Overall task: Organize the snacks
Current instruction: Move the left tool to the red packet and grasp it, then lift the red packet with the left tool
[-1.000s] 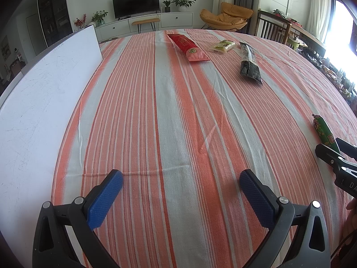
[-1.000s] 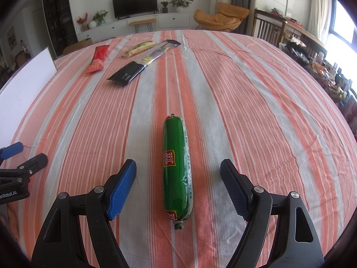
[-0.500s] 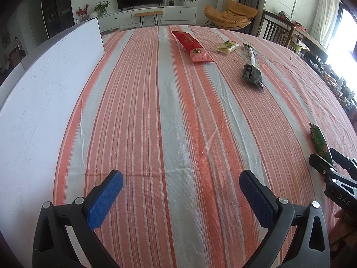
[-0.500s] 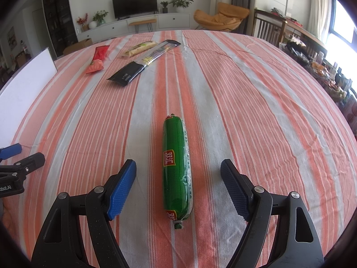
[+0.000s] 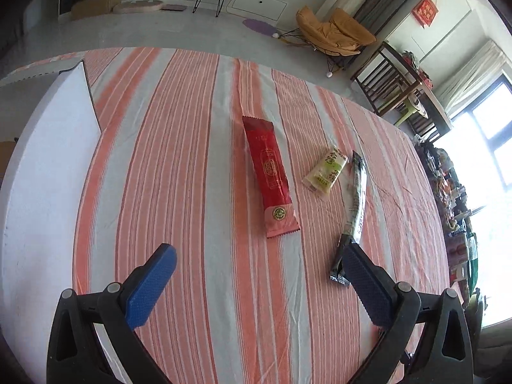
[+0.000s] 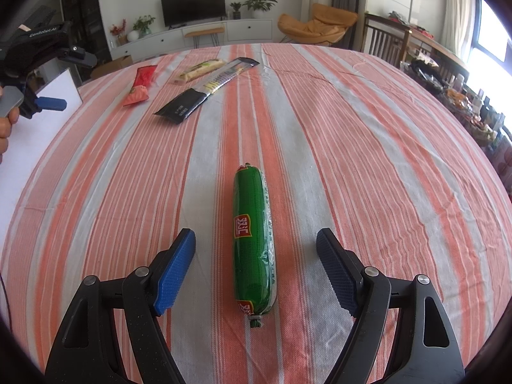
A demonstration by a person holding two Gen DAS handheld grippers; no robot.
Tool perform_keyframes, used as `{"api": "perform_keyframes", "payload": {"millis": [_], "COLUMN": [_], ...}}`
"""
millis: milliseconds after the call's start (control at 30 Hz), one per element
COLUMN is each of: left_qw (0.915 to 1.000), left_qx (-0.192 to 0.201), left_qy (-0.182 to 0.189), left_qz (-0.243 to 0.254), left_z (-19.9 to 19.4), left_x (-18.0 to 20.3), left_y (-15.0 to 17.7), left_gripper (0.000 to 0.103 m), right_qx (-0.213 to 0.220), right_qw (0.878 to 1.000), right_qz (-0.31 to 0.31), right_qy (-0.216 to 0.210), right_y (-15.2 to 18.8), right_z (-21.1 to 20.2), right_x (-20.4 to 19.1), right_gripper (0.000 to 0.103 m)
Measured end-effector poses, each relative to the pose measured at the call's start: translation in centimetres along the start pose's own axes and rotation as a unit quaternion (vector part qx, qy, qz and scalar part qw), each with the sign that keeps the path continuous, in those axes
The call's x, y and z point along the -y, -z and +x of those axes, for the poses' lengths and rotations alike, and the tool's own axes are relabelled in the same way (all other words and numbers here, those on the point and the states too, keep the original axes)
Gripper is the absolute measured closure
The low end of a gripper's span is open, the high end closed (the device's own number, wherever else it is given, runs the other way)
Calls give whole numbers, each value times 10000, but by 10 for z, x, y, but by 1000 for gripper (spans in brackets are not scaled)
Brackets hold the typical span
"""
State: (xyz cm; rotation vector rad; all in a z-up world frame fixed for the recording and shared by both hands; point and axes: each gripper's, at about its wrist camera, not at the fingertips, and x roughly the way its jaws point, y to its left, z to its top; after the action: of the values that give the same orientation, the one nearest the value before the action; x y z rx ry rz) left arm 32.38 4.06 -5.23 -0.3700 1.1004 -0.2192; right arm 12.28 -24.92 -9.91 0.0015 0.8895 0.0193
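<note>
A green sausage stick (image 6: 253, 240) lies lengthwise on the striped cloth between the fingers of my open right gripper (image 6: 256, 256), untouched by the pads. Farther off lie a red packet (image 5: 270, 176) (image 6: 140, 84), a pale green-and-cream packet (image 5: 325, 172) (image 6: 198, 69) and a long black packet (image 5: 352, 211) (image 6: 204, 91). My left gripper (image 5: 256, 275) hovers open above the cloth, just short of the red packet, its right pad covering the black packet's near end. In the right wrist view the left gripper (image 6: 48, 104) shows at the far left, raised, held by a hand.
A white board (image 5: 41, 185) (image 6: 60, 89) lies along the table's left side. The orange-and-white striped cloth (image 5: 192, 192) covers the table. Beyond the far edge are a chair (image 5: 332, 32), a TV cabinet and a cluttered side table at right.
The left gripper has swung forward and up across the table and rolled, now looking down on the red, pale and black packets. The right gripper and the sausage have not moved.
</note>
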Motion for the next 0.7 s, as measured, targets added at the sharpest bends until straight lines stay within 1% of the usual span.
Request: {"api": "perform_keyframes", "payload": {"millis": [133,267,300,333,367,400,433,467,500,600,700], "left_qw": [9996,9963,9945,9921,9891,9856,9794,9745,9757,9796,9803], "left_qx": [-119,7,-5,-38,-94,-162,-48,60,58,85,90], "left_qy": [-163,-671,-820,-982,-1152,-1307,-1586,-1724,-1610,-1374,-1161], "left_qz": [189,534,655,778,913,1057,1252,1434,1484,1467,1594], "left_z": [37,73,84,93,103,111,113,114,112,95,65], "left_x": [15,37,43,46,50,53,57,60,60,55,48], "left_y": [-22,-34,-37,-37,-37,-35,-33,-30,-27,-11,15], "left_gripper": [3,4,8,12,26,47,53,74,86,87,88], "right_qx": [-1,0,0,1,0,0,1,0,1,-1,2], "right_qw": [10000,10000,10000,10000,10000,10000,10000,10000,10000,10000,10000], "right_qz": [-2,0,0,1,1,1,2,1,2,1,7], "right_qy": [-5,-7,-6,-5,-4,-4,-7,-7,-7,-3,-6], "right_y": [0,0,0,0,0,0,0,0,0,0,0], "right_z": [0,0,0,0,0,0,0,0,0,0,-1], "right_x": [-1,-1,-1,-1,-1,-1,-1,-1,-1,-1,0], "right_gripper": [22,22,22,22,22,22,22,22,22,22,22]}}
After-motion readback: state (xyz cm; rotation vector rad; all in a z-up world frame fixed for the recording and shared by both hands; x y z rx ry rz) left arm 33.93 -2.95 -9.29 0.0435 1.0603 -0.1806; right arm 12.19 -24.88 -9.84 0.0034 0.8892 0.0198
